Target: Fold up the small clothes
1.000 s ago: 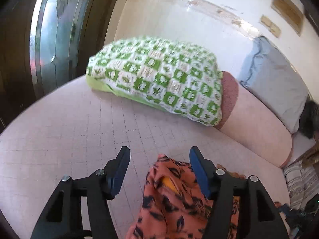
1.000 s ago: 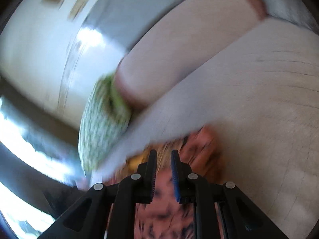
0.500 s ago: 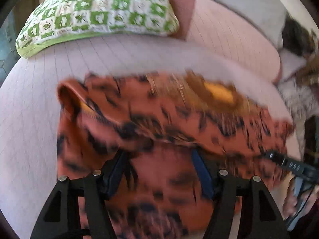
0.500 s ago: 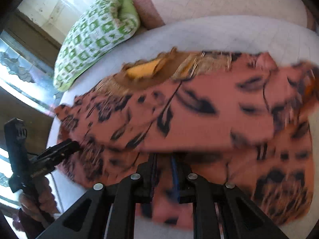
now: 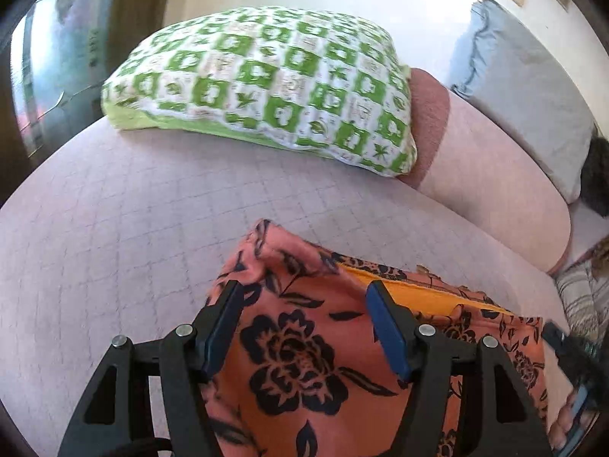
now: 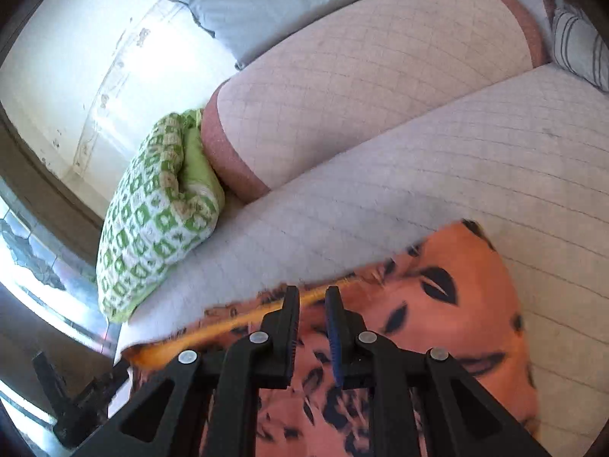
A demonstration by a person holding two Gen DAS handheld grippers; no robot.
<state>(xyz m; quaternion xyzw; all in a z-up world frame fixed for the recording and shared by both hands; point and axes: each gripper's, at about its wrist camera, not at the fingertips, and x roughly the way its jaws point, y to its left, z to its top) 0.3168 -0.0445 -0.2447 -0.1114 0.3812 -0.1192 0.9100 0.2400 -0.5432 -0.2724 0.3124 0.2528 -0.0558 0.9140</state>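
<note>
An orange garment with black flower print lies on the pale pink quilted bed; its yellow inner lining shows at the neck. My left gripper is open, its fingers spread over the garment's left part, holding nothing. In the right wrist view the same garment lies under my right gripper, whose jaws stand a narrow gap apart above the cloth with nothing clearly between them. The left gripper's body shows at the lower left there.
A green-and-white checked pillow lies at the head of the bed beside a pink bolster. A grey-blue pillow leans on the wall. A striped cloth lies at the right edge. A window is at the left.
Half a second ago the garment hung spread out in the air in front of both grippers. Now it lies flat on the bed and both grippers sit low over it.
</note>
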